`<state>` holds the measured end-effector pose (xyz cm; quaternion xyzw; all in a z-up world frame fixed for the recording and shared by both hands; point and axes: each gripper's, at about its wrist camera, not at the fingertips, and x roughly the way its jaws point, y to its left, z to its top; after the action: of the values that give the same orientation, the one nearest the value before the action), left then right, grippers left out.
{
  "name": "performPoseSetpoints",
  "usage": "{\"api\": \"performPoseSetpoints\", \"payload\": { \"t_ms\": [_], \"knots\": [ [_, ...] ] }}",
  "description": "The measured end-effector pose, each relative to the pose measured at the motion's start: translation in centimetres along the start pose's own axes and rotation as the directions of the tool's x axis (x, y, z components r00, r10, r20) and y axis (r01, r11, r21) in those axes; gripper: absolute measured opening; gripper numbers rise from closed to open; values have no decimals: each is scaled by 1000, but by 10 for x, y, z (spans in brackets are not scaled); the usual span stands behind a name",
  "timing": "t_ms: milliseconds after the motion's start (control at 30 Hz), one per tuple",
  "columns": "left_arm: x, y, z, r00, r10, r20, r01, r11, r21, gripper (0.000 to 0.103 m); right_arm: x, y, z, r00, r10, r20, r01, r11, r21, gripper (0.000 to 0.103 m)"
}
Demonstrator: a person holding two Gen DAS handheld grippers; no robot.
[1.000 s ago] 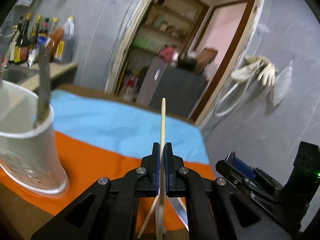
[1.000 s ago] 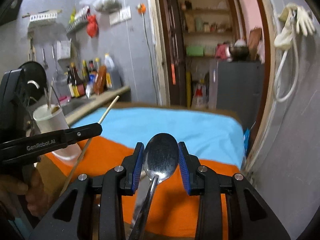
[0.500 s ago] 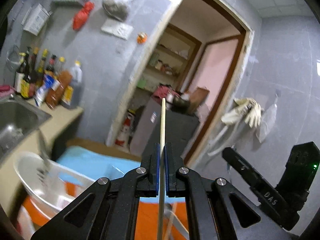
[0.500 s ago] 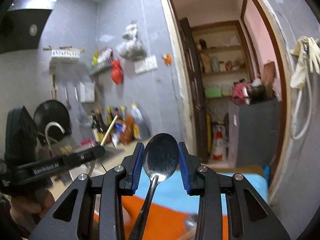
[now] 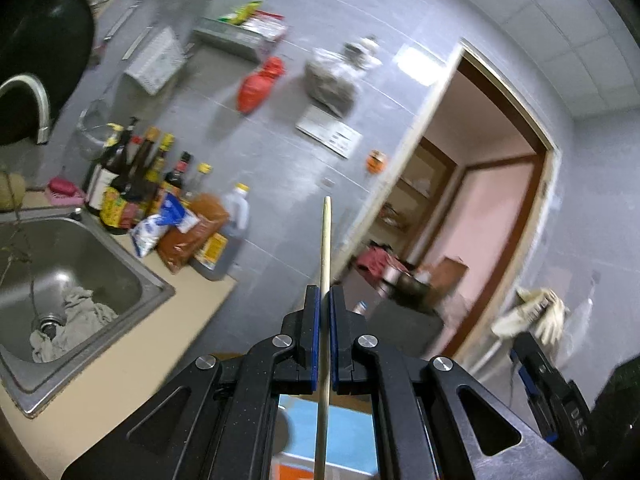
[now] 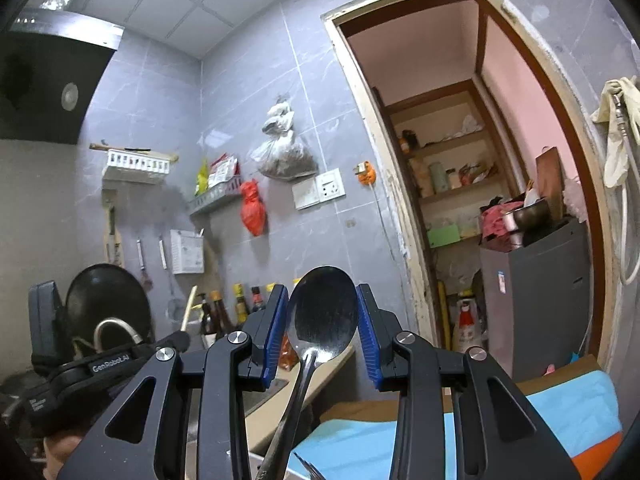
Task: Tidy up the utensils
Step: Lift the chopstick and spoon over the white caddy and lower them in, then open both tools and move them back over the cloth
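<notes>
Utensils are held one in each gripper, both raised well above the table. The metal spoon (image 6: pixel 322 312), the larger, sits at lower centre of the right wrist view; the right gripper (image 6: pixel 322 334) pinches the sides of its bowl between the blue pads (image 6: pixel 276 332), bowl upright and facing the camera, handle running down out of the bottom edge. The wooden chopstick (image 5: pixel 325 300) stands nearly upright at centre of the left wrist view, clamped by the left gripper (image 5: pixel 325 338), whose pads (image 5: pixel 315 340) are pressed almost together on it; its tip reaches up against the grey tiled wall (image 5: pixel 288 152).

At left of the left wrist view lies a steel sink (image 5: pixel 80 264) with a rag at its drain, its rim meeting a beige counter (image 5: pixel 132 344). Sauce bottles (image 5: pixel 132 184) crowd the counter's far edge against the wall. An open doorway (image 6: pixel 472 184) fills the right half of the right wrist view, a grey cabinet (image 6: pixel 536 300) inside it.

At lower left of the right wrist view the left gripper's body reads "GenRobot.AI"; at lower right of the left wrist view the other tool shows "DAS". The blue and orange tablecloth (image 6: pixel 560 408) fills the lower right corner of the right wrist view. Air around both tips is open.
</notes>
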<state>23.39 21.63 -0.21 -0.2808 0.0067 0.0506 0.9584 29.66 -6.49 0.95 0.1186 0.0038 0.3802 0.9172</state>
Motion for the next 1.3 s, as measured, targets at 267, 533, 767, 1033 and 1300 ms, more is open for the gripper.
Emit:
{"api": "performPoseSetpoints", "payload": {
  "t_ms": [267,533,767,1033,1300],
  "knots": [
    [4,27,-21,999,43,24,-42,999,-16,2,16,19,-40,998,-66,26,68,993,-99,32],
    [0,23,-49,996,63,61,-68,995,75,2,18,31,-71,999,-44,-27,37,977,-211,32],
    [-3,18,-63,997,53,51,-59,990,131,2,14,29,-81,998,-41,-47,29,973,-228,32],
    [-14,16,-72,998,50,-38,-44,990,134,3,8,24,-80,996,-11,-92,-8,980,-200,33],
    [-31,4,-67,991,51,-122,-36,992,125,39,-8,19,-63,990,15,-143,-31,993,-113,59]
  ]
}}
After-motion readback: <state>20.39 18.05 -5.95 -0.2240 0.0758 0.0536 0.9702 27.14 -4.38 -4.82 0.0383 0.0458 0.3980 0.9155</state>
